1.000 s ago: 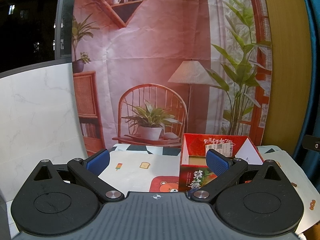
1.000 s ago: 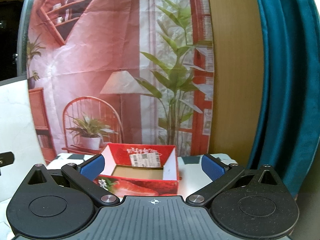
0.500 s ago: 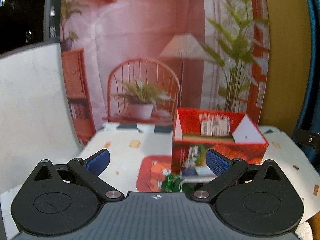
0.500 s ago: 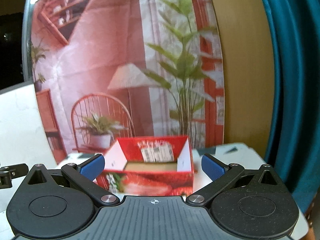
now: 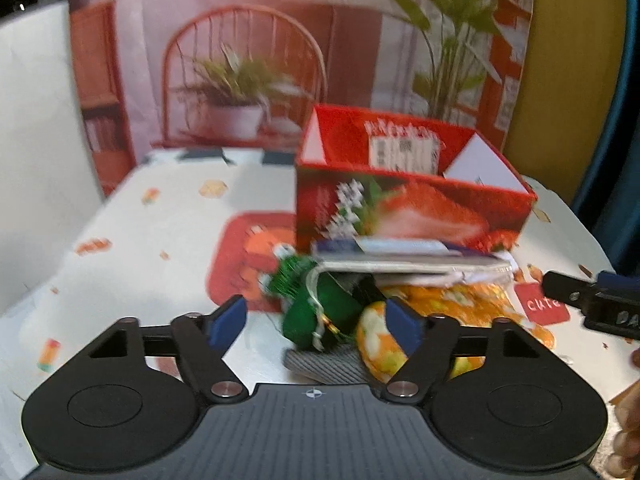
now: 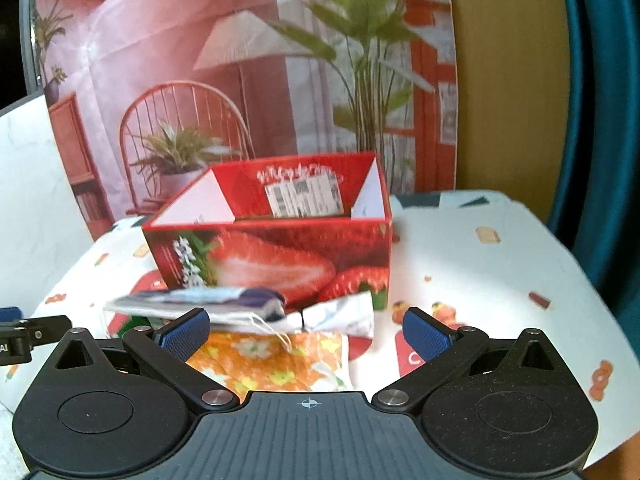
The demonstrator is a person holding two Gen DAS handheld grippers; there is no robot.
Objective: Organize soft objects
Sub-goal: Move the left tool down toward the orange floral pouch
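A pile of soft things lies on the table in front of a red strawberry box [image 5: 412,204] [image 6: 280,252]. It holds a green ribboned bundle [image 5: 316,308], an orange flowered cloth [image 5: 440,304] [image 6: 272,360], a grey knitted piece [image 5: 324,366] and a white-and-blue pouch [image 5: 404,260] [image 6: 224,304]. My left gripper [image 5: 316,322] is open, its blue pads either side of the green bundle, not touching it. My right gripper [image 6: 306,334] is open above the orange cloth. The box is open at the top, and I cannot see its floor.
A white tablecloth [image 5: 152,248] with small food prints and a red bear patch covers the table. A printed room backdrop [image 6: 200,60] stands right behind the box. A teal curtain [image 6: 600,120] hangs at the right. The right gripper's finger [image 5: 592,300] shows at the left view's right edge.
Both grippers have tilted down and moved closer to the table. The pile of soft things has come into view in front of the box. Both stay open.
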